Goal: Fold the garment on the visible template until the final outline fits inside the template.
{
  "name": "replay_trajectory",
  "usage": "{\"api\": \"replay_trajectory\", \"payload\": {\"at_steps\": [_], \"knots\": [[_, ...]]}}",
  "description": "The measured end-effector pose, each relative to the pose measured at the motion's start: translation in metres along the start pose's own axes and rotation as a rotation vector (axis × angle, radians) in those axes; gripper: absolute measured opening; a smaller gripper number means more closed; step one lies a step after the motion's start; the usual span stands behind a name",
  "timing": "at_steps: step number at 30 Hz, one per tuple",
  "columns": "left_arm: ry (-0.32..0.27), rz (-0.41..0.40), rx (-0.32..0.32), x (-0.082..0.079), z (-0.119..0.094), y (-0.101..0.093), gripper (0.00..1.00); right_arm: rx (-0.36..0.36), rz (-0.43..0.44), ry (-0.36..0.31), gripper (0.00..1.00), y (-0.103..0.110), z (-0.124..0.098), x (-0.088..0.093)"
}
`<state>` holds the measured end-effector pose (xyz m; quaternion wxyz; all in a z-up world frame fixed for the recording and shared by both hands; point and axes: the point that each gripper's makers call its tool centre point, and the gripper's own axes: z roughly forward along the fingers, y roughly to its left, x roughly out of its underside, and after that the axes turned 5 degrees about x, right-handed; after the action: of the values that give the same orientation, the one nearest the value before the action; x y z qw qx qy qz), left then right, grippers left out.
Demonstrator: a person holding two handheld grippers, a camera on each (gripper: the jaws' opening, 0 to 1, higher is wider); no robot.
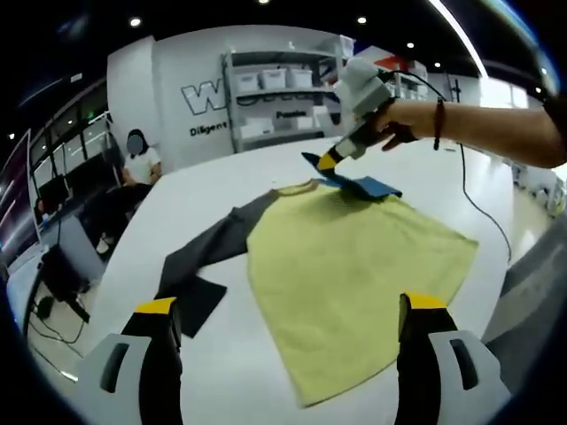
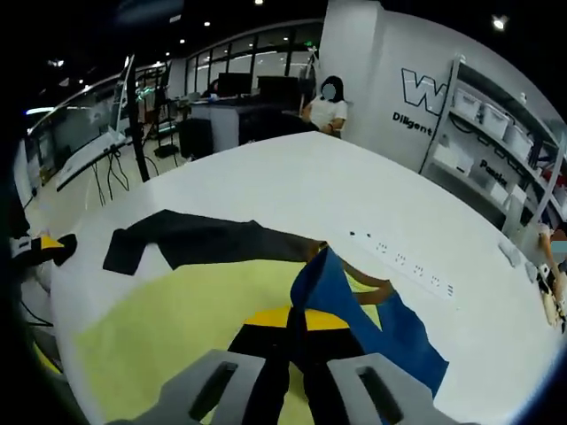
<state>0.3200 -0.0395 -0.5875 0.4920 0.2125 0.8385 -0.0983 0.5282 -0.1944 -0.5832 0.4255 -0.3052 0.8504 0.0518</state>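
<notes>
Right gripper [image 2: 297, 332], jaws closed on the blue sleeve [image 2: 341, 297], lifts it above the yellow shirt [image 1: 345, 266]. Left gripper [image 1: 288, 332] hovers open and empty near the table's [image 1: 266, 372] edge. Carry the sleeve inward, flat, without dragging the body.

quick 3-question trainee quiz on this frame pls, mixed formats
1. True or false: the right hand-held gripper is shut on the garment's blue sleeve.
2. Multiple choice: the left hand-held gripper is A) gripping the hem, B) open above the table, C) pinching the grey sleeve.
3. Fill in: the shirt's body is ____ in colour.

Key: 1 true; 2 B; 3 yellow.
</notes>
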Motion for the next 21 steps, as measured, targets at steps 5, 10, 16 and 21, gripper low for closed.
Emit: {"api": "replay_trajectory", "payload": {"at_steps": [5, 10, 16, 21], "knots": [[-0.001, -0.003, -0.004, 0.0, -0.001, 0.001, 0.99, -0.026, -0.012, 0.003, 0.0, 0.01, 0.003, -0.001], [0.001, 0.0, -0.004, 0.0, -0.001, 0.0, 0.99, -0.044, -0.035, -0.004, 0.0, 0.02, 0.004, -0.006], [0.0, -0.002, -0.007, 0.0, -0.001, 0.001, 0.99, -0.071, -0.083, -0.009, 0.0, 0.037, 0.006, -0.011], [0.003, -0.001, -0.005, 0.001, -0.001, 0.0, 0.99, -0.084, -0.109, -0.013, 0.0, 0.048, 0.007, -0.016]]}}
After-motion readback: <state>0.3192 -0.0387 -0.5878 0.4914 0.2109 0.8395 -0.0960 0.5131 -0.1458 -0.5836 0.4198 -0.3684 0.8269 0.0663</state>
